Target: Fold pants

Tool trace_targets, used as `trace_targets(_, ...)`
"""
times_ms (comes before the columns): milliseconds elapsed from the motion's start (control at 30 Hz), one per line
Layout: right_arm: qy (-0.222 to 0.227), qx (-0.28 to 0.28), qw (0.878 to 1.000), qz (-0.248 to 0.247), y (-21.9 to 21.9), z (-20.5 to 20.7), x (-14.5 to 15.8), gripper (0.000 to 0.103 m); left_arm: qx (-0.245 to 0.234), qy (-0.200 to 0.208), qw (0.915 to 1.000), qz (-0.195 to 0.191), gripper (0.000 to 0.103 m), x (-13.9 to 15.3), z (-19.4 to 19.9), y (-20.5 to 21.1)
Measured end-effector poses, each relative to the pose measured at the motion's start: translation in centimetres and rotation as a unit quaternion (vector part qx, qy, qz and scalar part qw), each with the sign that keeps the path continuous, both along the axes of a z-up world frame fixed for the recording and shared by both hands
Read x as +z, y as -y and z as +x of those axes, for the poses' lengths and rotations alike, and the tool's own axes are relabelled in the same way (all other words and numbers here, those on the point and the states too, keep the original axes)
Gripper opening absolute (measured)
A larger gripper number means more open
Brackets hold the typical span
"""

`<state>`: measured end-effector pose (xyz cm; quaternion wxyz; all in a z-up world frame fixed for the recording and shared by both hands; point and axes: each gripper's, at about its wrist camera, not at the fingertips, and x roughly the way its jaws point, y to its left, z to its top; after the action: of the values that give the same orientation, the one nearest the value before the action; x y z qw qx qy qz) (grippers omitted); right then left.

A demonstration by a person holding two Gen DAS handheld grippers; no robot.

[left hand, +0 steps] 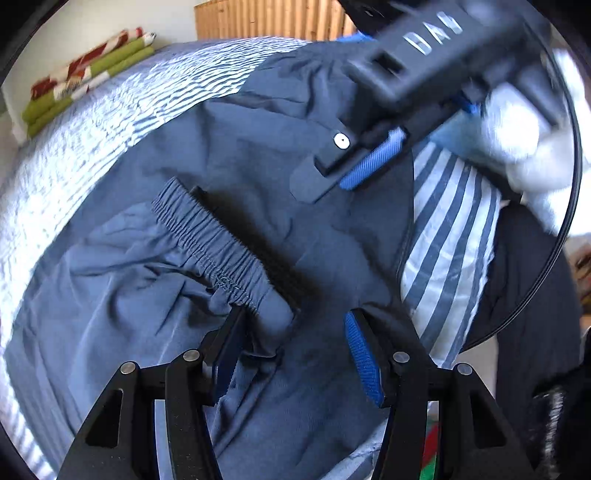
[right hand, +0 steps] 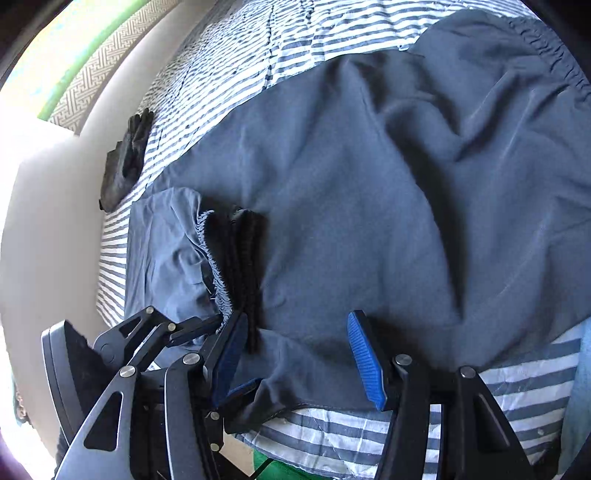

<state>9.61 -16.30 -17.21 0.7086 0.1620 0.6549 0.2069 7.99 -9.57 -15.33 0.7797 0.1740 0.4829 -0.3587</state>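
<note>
1. Both grippers stand open over the pants [left hand: 258, 177], gripping nothing: my left gripper [left hand: 295, 354] has the elastic waistband [left hand: 210, 240] just ahead of its left finger, and my right gripper [right hand: 295, 354] spans the near hem.
2. Blue-grey pants lie spread on the striped bedcover [right hand: 258, 48], stretching away from me.
3. Left is nearer the waistband.
4. Fisheye edges crop the legs; the right gripper looks blurred from the left wrist.

Place: a bedroom in a home
Evidence: bed with striped bedding [right hand: 229, 62], wooden headboard [left hand: 266, 18], folded blankets [left hand: 88, 74] against the wall
</note>
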Motion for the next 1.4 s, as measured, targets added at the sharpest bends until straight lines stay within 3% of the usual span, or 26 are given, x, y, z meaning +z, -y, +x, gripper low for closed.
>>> trace_targets(233, -0.005, 0.012, 1.000, 0.028, -1.5, 0.8, -0.5, 0.053, 0.004, 0.007, 0.9999, 0.010, 0.053, -0.5, 0.5, -0.1)
trace_targets(300, -0.001, 0.020, 0.999, 0.028, -2.0, 0.9, -0.3, 0.053, 0.012, 0.011, 0.9998, 0.013, 0.039, -0.6, 1.2, 0.2)
trace_targets(333, 0.000, 0.023, 0.999, 0.026, -2.0, 0.9, -0.3, 0.053, 0.020, 0.009, 0.9997, 0.010, 0.037, -0.5, 1.5, -0.1)
trace_targets(500, 0.002, 0.035, 0.999, 0.018, -3.3, 0.9, -0.4, 0.053, 0.047, -0.020, 0.9981, -0.036, 0.021, -0.1, 2.4, -1.4)
trace_targets(800, -0.027, 0.034, 0.998, 0.050, -5.4, 1.1, -1.3, 0.053, 0.096, -0.062, 0.9839, -0.138, 0.017, 0.7, 3.3, -5.0)
trace_targets(1100, -0.051, 0.032, 0.996, 0.063, -8.3, 1.6, -2.6, 0.053, 0.093, -0.058, 0.9803, -0.165, 0.019, 1.6, 2.3, -5.7)
trace_targets(1133, -0.044, 0.038, 0.997, 0.053, -8.6, 1.5, -2.5, 0.038, 0.092, -0.060, 0.9815, -0.157, 0.020, 1.5, 2.3, -5.6)
trace_targets(1200, -0.023, 0.054, 0.998, 0.010, -9.5, 1.3, -2.0, 0.018, 0.095, -0.066, 0.9826, -0.145, 0.033, 1.6, 2.1, -6.0)
trace_targets(1300, -0.001, 0.059, 0.998, -0.015, -9.9, 1.2, -1.2, 0.015, 0.115, -0.051, 0.9791, -0.160, 0.054, 3.1, 1.2, -8.2)
trace_targets(1400, 0.024, 0.057, 0.998, -0.026, -9.6, 1.4, 0.2, 0.014, 0.160, -0.018, 0.9714, -0.175, 0.057, 5.0, 0.0, -12.5)
